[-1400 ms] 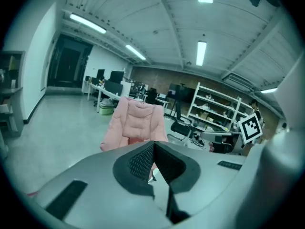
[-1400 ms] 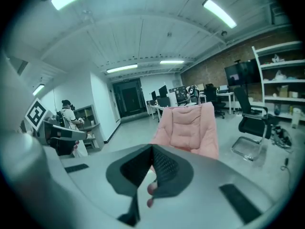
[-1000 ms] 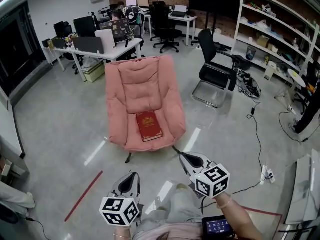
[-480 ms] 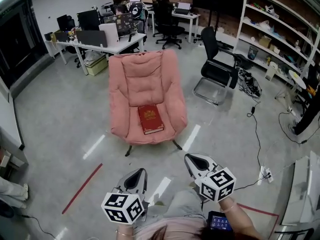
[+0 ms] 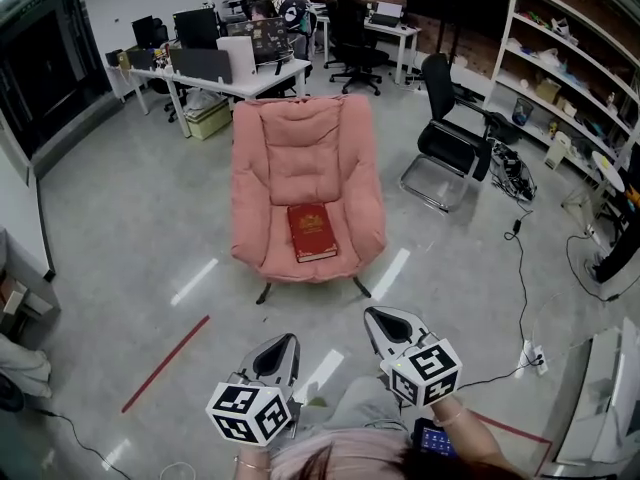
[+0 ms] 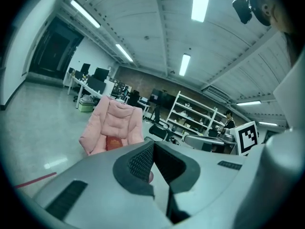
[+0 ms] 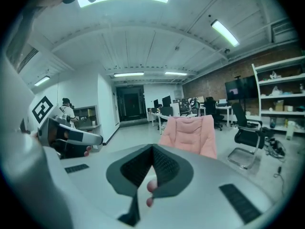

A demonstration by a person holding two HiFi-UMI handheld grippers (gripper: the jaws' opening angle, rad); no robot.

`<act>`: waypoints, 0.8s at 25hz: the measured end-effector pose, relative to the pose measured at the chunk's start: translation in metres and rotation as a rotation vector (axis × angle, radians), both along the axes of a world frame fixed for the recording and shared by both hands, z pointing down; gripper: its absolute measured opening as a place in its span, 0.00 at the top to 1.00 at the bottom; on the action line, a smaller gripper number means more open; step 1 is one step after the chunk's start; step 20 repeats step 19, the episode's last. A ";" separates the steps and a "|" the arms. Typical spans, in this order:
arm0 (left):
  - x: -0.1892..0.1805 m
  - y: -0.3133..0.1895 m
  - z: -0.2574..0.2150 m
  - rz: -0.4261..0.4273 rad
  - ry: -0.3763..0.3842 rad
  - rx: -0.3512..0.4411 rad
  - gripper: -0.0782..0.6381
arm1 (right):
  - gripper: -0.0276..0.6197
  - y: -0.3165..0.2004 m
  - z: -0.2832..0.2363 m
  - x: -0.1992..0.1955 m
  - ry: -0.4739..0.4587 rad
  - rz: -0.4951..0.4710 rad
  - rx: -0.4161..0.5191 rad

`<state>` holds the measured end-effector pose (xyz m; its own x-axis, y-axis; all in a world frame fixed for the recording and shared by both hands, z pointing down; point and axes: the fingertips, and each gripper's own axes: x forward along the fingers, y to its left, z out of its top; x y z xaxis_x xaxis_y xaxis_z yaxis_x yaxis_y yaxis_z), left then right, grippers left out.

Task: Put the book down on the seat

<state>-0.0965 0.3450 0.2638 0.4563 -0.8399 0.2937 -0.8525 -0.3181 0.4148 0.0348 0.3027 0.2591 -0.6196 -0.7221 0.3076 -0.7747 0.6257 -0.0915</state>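
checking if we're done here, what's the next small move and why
Probably none on the book: it already lies flat on the seat. The left gripper and right gripper are both shut, empty, and well short of the seat. I would just hold them back and end here.

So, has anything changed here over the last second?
Hardly. The head view has drifted, so the pink chair sits slightly further right in it. The red book still lies on the seat, and the left gripper and right gripper stay shut, empty.
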 end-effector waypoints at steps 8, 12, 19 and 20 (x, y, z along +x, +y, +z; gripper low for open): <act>-0.004 0.000 0.008 0.003 0.002 -0.033 0.90 | 0.93 -0.001 0.003 -0.008 0.015 -0.011 -0.001; -0.004 0.004 0.001 0.016 0.047 -0.010 0.90 | 0.93 0.004 0.000 -0.015 0.027 -0.022 0.010; 0.002 0.010 -0.008 0.040 0.119 0.014 0.90 | 0.93 0.015 -0.005 -0.022 0.045 -0.035 0.029; 0.002 0.010 -0.008 0.040 0.119 0.014 0.90 | 0.93 0.015 -0.005 -0.022 0.045 -0.035 0.029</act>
